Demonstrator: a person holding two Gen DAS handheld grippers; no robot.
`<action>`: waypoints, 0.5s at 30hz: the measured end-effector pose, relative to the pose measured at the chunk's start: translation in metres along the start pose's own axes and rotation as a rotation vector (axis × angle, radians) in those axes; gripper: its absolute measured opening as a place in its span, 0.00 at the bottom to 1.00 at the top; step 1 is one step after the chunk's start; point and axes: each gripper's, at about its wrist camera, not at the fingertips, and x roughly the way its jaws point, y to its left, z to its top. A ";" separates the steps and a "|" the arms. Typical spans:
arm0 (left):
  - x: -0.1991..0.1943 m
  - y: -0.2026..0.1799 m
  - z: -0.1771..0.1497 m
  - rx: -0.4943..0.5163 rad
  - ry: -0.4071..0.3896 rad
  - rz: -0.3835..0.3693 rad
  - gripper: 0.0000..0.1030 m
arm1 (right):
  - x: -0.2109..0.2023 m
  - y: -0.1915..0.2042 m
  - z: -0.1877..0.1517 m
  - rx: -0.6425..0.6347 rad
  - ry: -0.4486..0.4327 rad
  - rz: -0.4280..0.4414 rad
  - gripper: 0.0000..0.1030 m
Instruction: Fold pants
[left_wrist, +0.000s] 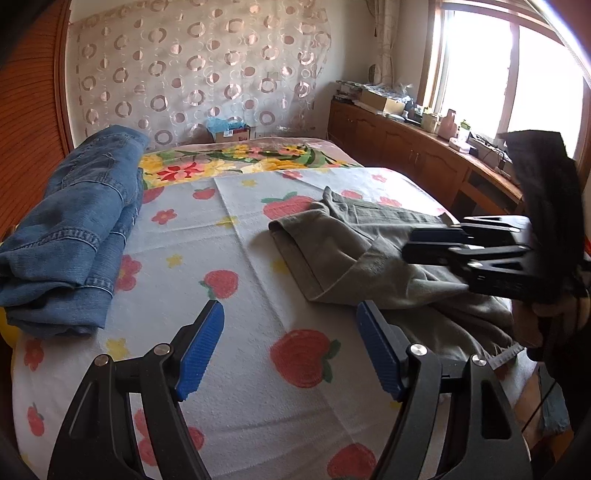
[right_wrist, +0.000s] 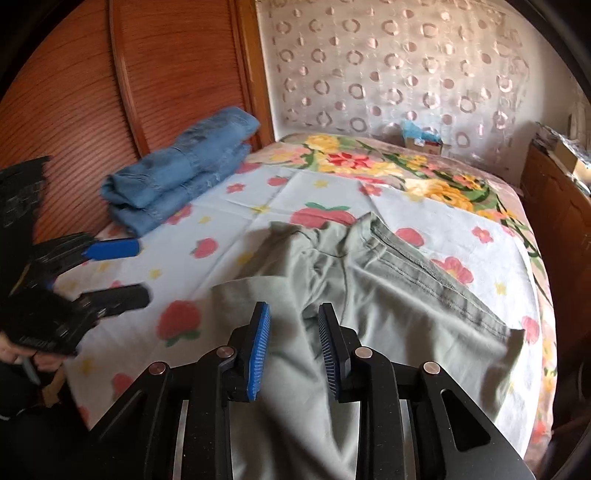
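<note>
- On the bed (right_wrist: 436, 236), which is covered by a pale sheet printed with strawberries and flowers, the olive-green pants (right_wrist: 388, 295) are seen lying partly folded, toward the near right part of the sheet, with a hemmed leg end turned toward the middle of the bed.
- Against the wooden headboard (right_wrist: 74, 110), at the far left of the sheet and well apart from the green pair, a stack of folded blue jeans (left_wrist: 74, 236) is laid.
- Above bare sheet just left of the pants, the left gripper (left_wrist: 291, 347) is held with its jaws spread wide; nothing is gripped and no cloth is touched by its blue pads (left_wrist: 201, 350).
- Over the green fabric the right gripper (right_wrist: 293, 347) is held with its jaws parted by a narrow gap; the cloth is seen beyond that gap, and nothing is pinched between the pads. Whether the fingertips graze the fabric cannot be told.
</note>
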 end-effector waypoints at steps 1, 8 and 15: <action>0.000 0.000 -0.001 0.002 0.001 0.000 0.73 | 0.007 0.003 0.001 0.003 0.015 0.006 0.27; 0.001 -0.001 -0.003 0.002 0.014 -0.004 0.73 | 0.028 0.024 0.002 -0.034 0.061 0.051 0.27; 0.004 -0.006 -0.005 0.011 0.021 -0.008 0.73 | 0.013 0.014 0.001 -0.017 0.005 0.071 0.05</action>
